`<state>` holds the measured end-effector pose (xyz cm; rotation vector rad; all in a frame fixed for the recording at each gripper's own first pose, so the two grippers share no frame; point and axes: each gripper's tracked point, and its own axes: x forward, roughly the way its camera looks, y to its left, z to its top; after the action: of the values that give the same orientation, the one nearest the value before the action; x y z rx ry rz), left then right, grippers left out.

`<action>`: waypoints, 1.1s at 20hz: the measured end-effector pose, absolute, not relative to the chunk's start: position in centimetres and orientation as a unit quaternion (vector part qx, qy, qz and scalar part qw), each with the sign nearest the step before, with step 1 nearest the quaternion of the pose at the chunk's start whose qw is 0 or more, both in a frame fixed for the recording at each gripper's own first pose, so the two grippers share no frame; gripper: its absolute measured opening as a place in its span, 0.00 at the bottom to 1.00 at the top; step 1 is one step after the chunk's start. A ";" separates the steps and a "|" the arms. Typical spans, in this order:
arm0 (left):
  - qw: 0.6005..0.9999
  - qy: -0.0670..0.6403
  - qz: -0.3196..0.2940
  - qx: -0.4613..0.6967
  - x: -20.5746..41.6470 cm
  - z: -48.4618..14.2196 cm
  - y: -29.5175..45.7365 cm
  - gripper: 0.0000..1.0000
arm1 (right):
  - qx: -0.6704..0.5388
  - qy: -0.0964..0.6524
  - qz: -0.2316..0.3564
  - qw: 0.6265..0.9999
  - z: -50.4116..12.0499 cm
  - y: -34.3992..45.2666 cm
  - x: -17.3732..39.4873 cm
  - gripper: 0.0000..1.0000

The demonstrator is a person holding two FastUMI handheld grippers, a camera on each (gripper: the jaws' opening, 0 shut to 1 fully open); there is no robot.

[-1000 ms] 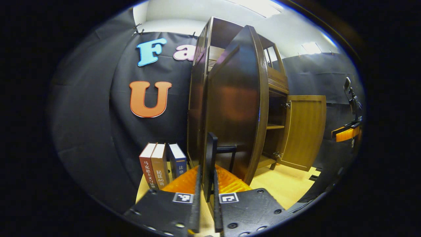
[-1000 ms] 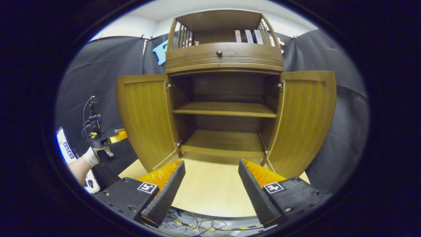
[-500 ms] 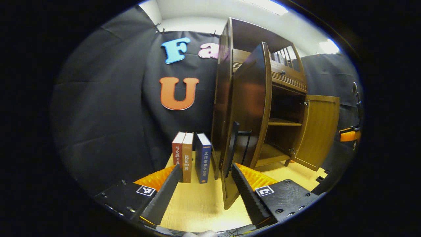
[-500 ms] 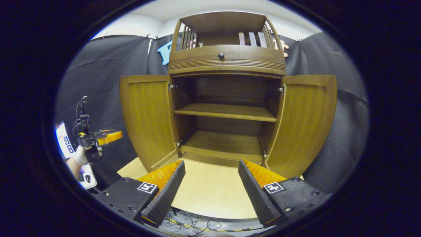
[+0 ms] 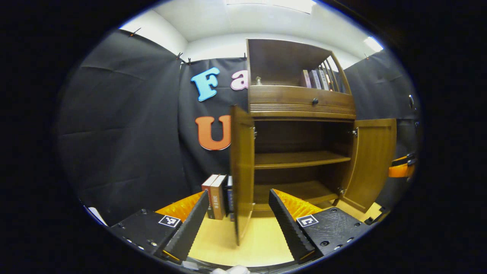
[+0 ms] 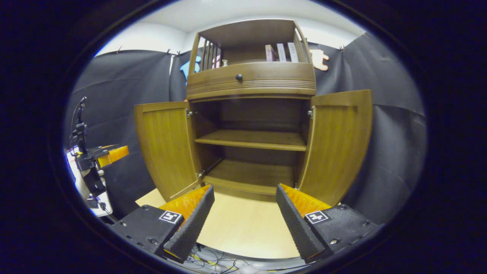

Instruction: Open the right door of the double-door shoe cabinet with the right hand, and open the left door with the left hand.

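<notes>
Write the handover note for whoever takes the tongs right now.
Left tongs: open, holding nothing, back from the left door.
Right tongs: open, holding nothing, facing the shoe cabinet.
Left door and right door both stand swung out; the two shelves inside look bare.
Some books stand on the table beside the cabinet's left side.
Done: both doors open.
Left: nothing evident.
</notes>
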<state>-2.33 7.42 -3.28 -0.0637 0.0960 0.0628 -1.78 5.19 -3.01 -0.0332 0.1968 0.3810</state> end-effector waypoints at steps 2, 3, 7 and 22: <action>0.998 0.044 0.028 -0.032 -2.2 -1.9 4.1 0.95 | -0.003 0.087 0.177 0.980 -2.1 3.4 -1.5 1.00; 0.999 0.035 0.030 -0.024 -2.0 -1.2 2.7 0.95 | 0.003 0.083 0.171 0.982 -1.8 2.5 -1.4 1.00; 0.998 0.044 0.023 -0.030 -1.9 -1.5 -3.6 0.95 | 0.009 0.073 0.141 0.987 -1.7 -1.0 -1.0 1.00; 0.998 0.064 0.005 -0.011 -1.1 -2.5 -6.9 0.96 | 0.005 0.055 0.102 0.993 -1.0 -2.5 -0.2 1.00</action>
<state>-1.13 -6.87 -2.47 -0.0224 0.1283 0.0100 -0.20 -2.47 -0.98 0.0107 0.1098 0.2052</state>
